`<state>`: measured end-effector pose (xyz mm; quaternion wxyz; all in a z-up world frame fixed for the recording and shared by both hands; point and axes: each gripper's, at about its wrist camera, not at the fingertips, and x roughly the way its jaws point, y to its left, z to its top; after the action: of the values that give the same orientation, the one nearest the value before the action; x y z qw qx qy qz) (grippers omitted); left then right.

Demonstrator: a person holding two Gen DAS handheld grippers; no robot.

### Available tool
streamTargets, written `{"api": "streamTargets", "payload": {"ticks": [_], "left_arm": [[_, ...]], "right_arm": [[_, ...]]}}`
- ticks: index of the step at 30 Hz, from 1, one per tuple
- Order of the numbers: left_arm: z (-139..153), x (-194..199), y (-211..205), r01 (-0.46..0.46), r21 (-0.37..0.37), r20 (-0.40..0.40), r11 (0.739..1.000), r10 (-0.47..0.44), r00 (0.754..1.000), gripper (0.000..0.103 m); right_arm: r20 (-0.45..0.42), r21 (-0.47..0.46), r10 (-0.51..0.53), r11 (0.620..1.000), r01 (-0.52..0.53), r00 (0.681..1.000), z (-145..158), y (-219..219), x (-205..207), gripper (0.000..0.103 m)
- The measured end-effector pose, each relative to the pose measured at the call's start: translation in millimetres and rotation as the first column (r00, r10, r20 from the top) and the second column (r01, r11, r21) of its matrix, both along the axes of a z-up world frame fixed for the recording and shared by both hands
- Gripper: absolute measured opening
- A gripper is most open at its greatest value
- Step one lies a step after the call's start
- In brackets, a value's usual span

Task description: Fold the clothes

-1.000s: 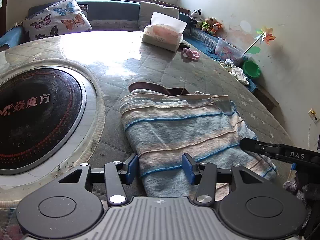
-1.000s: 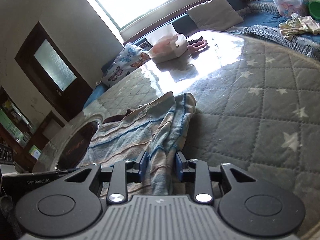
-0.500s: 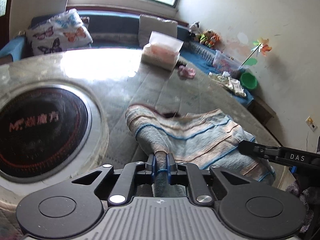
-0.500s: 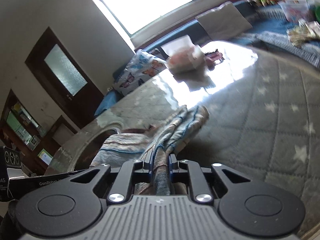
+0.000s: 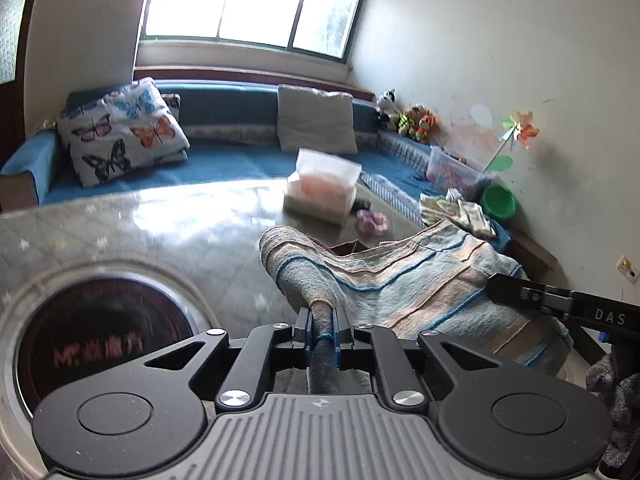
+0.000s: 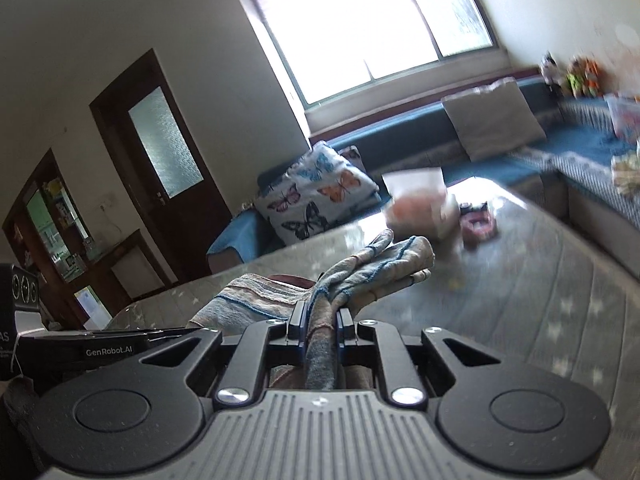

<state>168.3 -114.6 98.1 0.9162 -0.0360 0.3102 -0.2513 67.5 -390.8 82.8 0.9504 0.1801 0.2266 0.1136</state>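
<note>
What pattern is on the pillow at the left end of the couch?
Colourful butterflies on white; the pillow shows best in the left wrist view.

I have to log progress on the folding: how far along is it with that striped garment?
Early stage. Done: both claws have a grip, the left claw and the right claw each shut on an edge of the striped garment. In hand: that edge is raised off the quilted table cover. Left: laying it over, any further folds.

Both tools clamped and lifted the striped garment (image 5: 400, 280).
</note>
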Motion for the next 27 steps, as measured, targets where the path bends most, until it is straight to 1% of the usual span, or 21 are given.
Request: {"api": "streamTargets", "payload": {"ticks": [3, 6, 10, 12, 16, 20, 23, 27], "left_arm": [[10.8, 13.2, -4.3, -0.011, 0.002, 0.019, 1.000, 0.011, 1.000, 0.011], [17.4, 27.2, -11.6, -0.020, 0.011, 0.033, 1.000, 0.019, 0.999, 0.011], [17.6, 45.5, -20.1, -0.028, 0.021, 0.032, 0.999, 0.028, 0.999, 0.011], [13.6, 54.8, -25.1, -0.031, 0.027, 0.026, 0.999, 0.030, 0.999, 0.011], [-3.2, 73.1, -33.3, -0.033, 0.051, -0.011, 0.998, 0.034, 0.999, 0.011], [-30.9, 87.1, -37.5, -0.030, 0.072, -0.072, 0.997, 0.035, 0.997, 0.011], [-53.9, 94.7, -37.9, -0.028, 0.088, -0.124, 0.996, 0.039, 0.992, 0.011], [-84.6, 97.1, -35.0, -0.021, 0.114, -0.195, 0.993, 0.043, 0.980, 0.012]], "right_arm": [[0.023, -0.021, 0.003, 1.000, -0.002, 1.000, 13.7, -1.7, 12.0, 0.013], [0.033, -0.038, 0.001, 0.999, 0.000, 0.999, 21.1, -2.1, 25.1, 0.013], [0.039, -0.041, -0.009, 0.999, 0.011, 0.999, 25.3, -7.7, 44.6, 0.013], [0.031, -0.044, -0.015, 0.999, 0.016, 0.999, 21.6, -11.9, 54.0, 0.013], [-0.004, -0.046, -0.024, 0.999, 0.023, 1.000, 7.1, -19.6, 72.2, 0.013], [-0.056, -0.032, -0.029, 0.999, 0.027, 0.998, -15.0, -26.4, 85.4, 0.013], [-0.100, -0.024, -0.029, 0.999, 0.027, 0.995, -33.2, -30.1, 91.3, 0.013], [-0.183, -0.015, -0.031, 0.999, 0.029, 0.983, -67.7, -34.6, 94.4, 0.013]]}}
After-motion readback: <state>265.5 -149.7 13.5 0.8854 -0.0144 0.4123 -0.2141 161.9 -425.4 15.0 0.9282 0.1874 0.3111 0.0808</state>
